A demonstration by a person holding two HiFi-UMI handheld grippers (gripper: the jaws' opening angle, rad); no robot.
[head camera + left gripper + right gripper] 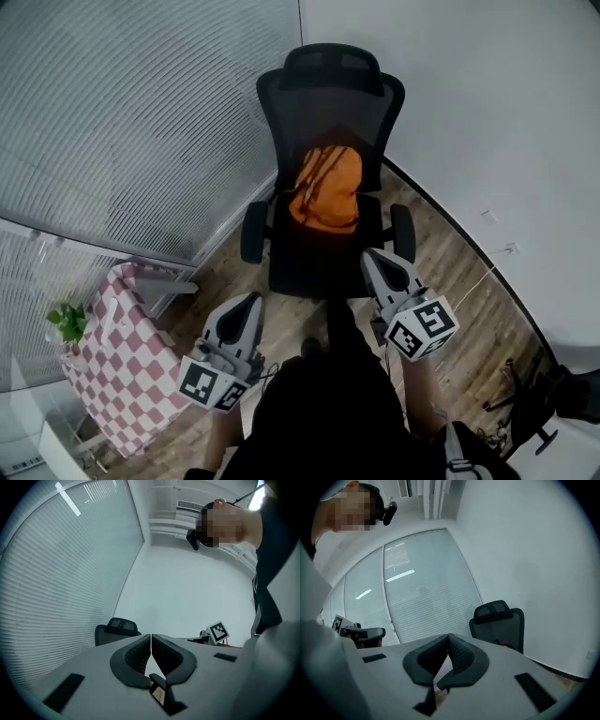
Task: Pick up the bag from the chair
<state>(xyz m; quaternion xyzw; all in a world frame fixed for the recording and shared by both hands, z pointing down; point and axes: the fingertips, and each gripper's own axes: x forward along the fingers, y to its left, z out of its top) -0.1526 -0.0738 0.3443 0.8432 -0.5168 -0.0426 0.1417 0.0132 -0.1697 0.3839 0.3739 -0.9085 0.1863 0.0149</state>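
Head view is showing the orange bag (pixel 325 189) lying on the seat of the chair (pixel 330 94) and leaning against its backrest. Both grippers are hovering short of the bag, touching nothing. The left gripper (pixel 248 305) is hanging back over the wooden floor (pixel 469 319), and the right gripper (pixel 377 261) is pointing near the seat's front corner. In each gripper view the 2 jaws are sitting closed together, gripping nothing.
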